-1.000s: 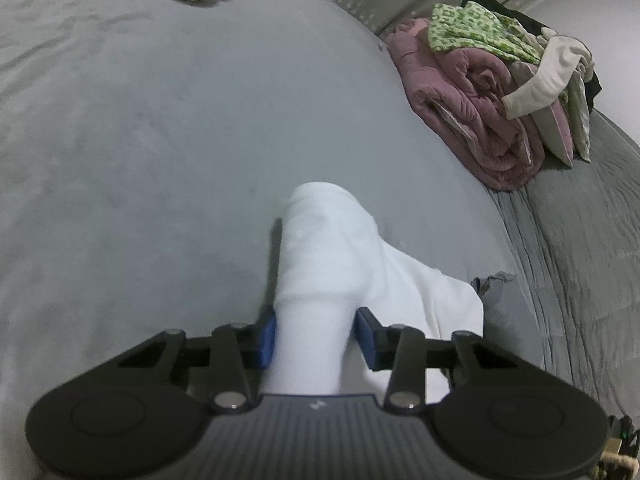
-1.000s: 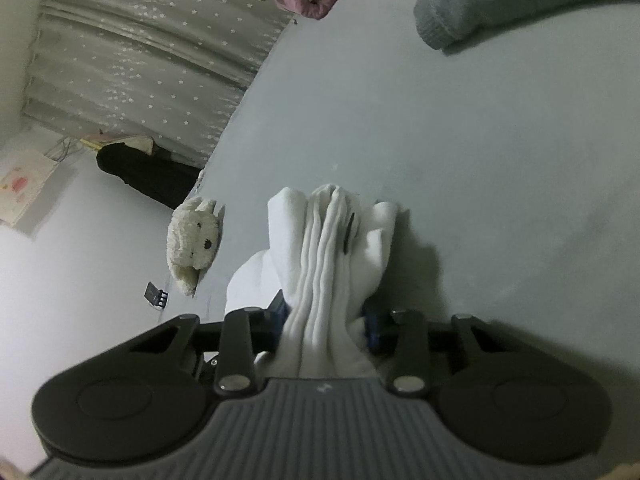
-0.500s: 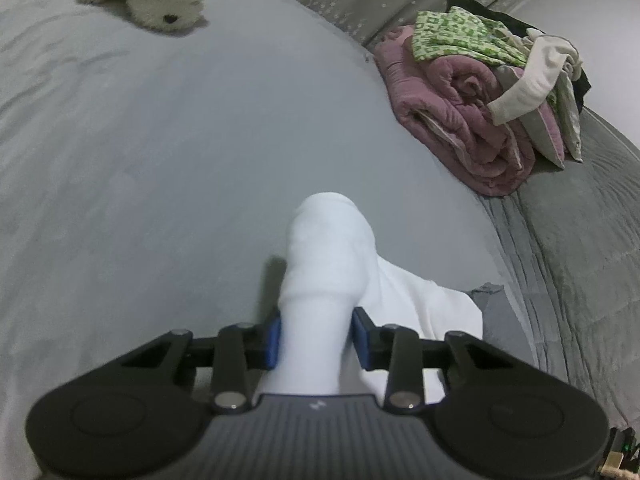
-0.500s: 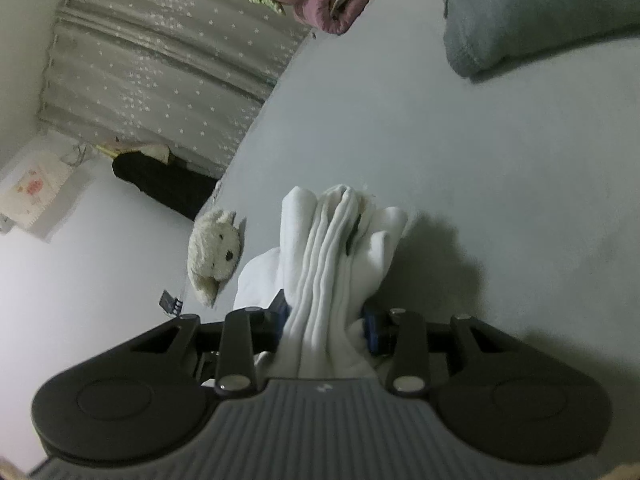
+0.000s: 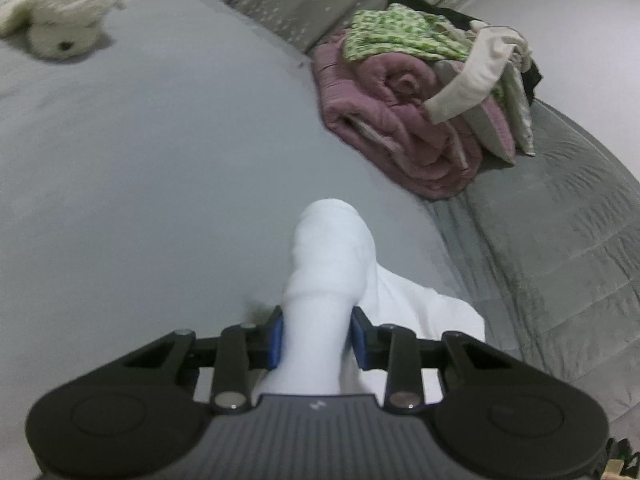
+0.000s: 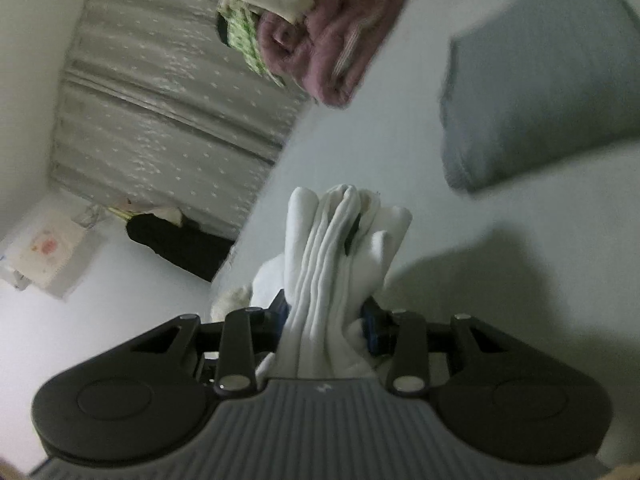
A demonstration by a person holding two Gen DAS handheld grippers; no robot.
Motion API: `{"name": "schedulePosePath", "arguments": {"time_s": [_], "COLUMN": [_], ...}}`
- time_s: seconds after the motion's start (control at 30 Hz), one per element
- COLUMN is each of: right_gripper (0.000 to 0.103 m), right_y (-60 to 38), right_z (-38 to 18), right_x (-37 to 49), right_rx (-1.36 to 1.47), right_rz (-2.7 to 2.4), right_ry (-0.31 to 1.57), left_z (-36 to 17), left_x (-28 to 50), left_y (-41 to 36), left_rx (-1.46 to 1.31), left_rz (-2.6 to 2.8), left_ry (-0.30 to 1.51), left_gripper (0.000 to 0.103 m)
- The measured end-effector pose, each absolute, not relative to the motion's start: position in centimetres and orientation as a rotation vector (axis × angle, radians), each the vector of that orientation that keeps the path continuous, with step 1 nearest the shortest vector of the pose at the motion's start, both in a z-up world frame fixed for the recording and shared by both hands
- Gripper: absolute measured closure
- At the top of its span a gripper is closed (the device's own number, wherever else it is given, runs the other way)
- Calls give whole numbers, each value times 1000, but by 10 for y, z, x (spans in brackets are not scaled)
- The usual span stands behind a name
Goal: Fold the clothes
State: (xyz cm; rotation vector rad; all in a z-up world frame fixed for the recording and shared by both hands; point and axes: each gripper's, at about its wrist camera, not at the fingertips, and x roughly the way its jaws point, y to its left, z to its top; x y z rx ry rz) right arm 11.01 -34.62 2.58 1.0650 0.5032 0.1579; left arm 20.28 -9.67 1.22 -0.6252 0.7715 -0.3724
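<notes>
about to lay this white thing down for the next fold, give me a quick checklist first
1. Left gripper fingers clamp the white garment, having just closed tighter: ok.
2. Right gripper grips bunched white folds: ok.
3. Bare grey bedsheet ahead: ok.
4. Plush toy well away from the landing spot: ok.
5. Pile of clothes off to the side: ok.
6. Garment edges aligned: cannot tell, the cloth is bunched.

The left tool (image 5: 318,338) tilts downward, its blue pads (image 5: 276,340) clamped on a bunch of white cloth (image 5: 328,264) — the jaws have just been closing on it. The right tool (image 6: 326,326) points nearer level, jaws pinched on gathered white folds — pads mostly hidden.
</notes>
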Motion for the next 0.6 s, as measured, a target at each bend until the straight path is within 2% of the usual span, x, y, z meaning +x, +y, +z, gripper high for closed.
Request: {"name": "schedulePosePath", "arguments": {"time_s": [0.2, 0.6], "right_gripper": [64, 64], "right_y": [-360, -380], "right_z": [40, 9], "right_x": [117, 82], "right_rx": [995, 860], "right_rz": [150, 31], "right_ry": [399, 144], "left_z": [24, 22], "left_x": [222, 246], "left_y": [-125, -206], "left_rx": [-637, -531], "left_rz": [-422, -631], "left_ry": [727, 679], "left_gripper": [70, 71]}}
